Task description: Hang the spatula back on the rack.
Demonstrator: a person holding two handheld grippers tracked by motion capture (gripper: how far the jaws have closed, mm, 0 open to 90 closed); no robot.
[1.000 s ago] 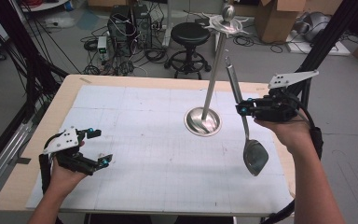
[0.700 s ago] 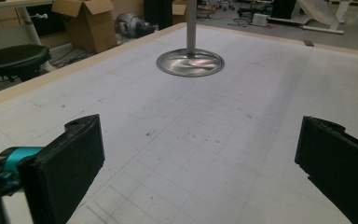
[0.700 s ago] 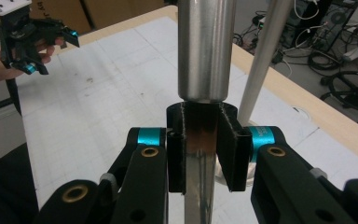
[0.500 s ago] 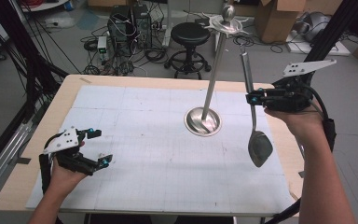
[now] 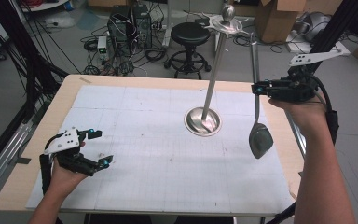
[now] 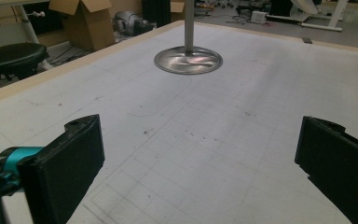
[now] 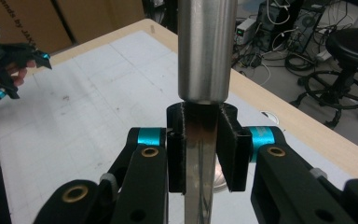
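Note:
A long metal spoon [image 5: 260, 140] hangs nearly upright over the right side of the table, bowl down and handle up. My right gripper [image 5: 257, 88] is shut on its handle [image 7: 206, 46], which runs up between the two pads in the right gripper view. Left of it stands a metal rack with a round base [image 5: 203, 121], a slanting pole [image 5: 214, 70] and arms at the top [image 5: 227, 21]. At the table's left, my left gripper [image 5: 102, 147] rests low and open with nothing between its jaws. The left gripper view looks across the mat at the base [image 6: 188, 59].
A white gridded mat [image 5: 144, 154] covers most of the wooden table [image 5: 65, 98]. Behind the table are a black stool [image 5: 190, 35], computer gear with cables [image 5: 126, 23] and cardboard boxes [image 5: 275, 18]. Black frame posts stand at both sides.
My right gripper has lifted the spoon up and to the right, and the spoon now hangs closer to vertical. The left gripper has not moved.

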